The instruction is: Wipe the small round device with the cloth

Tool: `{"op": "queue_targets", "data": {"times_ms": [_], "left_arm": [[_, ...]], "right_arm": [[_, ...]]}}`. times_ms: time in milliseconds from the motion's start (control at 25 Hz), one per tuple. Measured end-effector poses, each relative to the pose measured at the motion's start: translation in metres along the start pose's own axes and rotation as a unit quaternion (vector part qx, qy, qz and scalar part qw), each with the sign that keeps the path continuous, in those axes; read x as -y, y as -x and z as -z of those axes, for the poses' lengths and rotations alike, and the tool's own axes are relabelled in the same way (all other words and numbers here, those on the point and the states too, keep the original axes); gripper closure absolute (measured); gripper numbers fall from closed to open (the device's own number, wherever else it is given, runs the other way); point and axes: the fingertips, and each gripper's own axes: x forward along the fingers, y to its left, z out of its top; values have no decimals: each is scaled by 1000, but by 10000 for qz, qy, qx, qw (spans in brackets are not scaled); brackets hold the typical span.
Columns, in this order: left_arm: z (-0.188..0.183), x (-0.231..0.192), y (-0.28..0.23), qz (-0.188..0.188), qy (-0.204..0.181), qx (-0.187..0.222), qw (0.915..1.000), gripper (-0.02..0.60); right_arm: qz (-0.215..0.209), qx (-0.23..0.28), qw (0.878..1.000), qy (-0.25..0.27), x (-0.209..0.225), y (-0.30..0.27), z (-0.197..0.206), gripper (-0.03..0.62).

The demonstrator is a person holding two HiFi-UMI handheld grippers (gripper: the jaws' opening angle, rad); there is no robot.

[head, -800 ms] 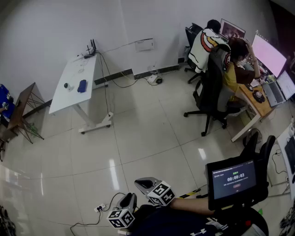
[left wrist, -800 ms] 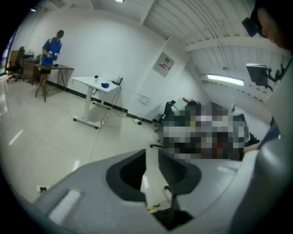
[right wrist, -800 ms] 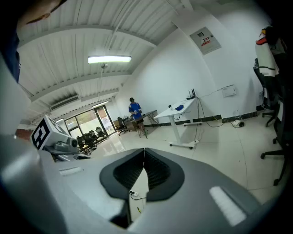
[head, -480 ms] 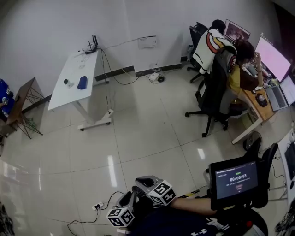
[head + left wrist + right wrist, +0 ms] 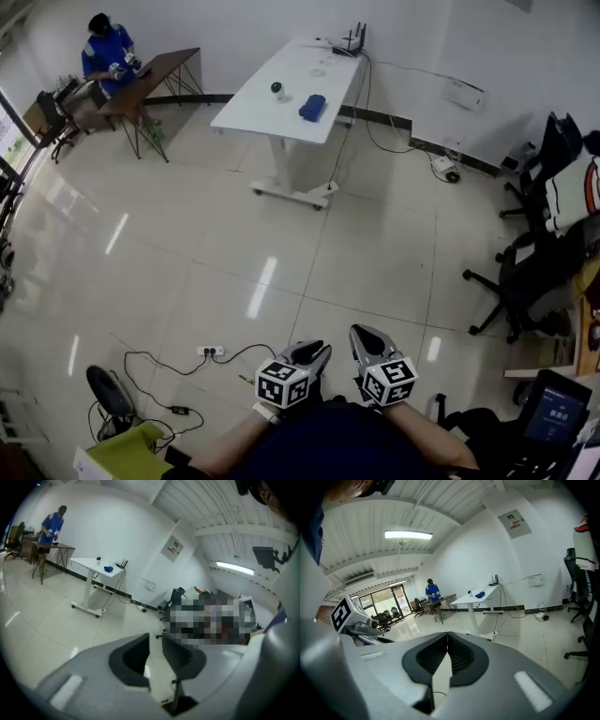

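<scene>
Head view, looking steeply down across a shiny tiled floor. At the near edge I hold 2 grippers side by side, both aimed away from me and dipping slightly. The left gripper (image 5: pixel 311 353) has its jaws a narrow slit apart with only floor showing through the gap. The right gripper (image 5: pixel 369 338) has its jaws pressed together on nothing. Both things for the job are far off, on a white table (image 5: pixel 251 112) at the far side of the room, ahead and a little left of my hands. The small round device (image 5: pixel 277 88) stands toward the table's left part, and the blue cloth (image 5: pixel 312 107) lies just beside it on the right, apart from it. The cloth reads as a short oblong, but it is too small for me to judge its long axis with confidence. In the left gripper view the table sits far to the left of the jaws. In the right gripper view it sits just above and right of the closed tips, so I judge the right gripper is aimed more nearly at it. Both are well apart from the table, and I judge neither hand has a real lead. The coming move is a walk forward and left, then opening 1 gripper for the cloth.
</scene>
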Motion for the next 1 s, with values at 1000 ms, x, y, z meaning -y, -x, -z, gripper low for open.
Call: {"op": "queue_targets", "data": {"times_ms": [1000], "left_arm": [[-161, -198, -43, -700, 345, 235, 9967, 502]], "right_arm": [[-668, -182, 9970, 359, 18, -242, -101, 582]]}}
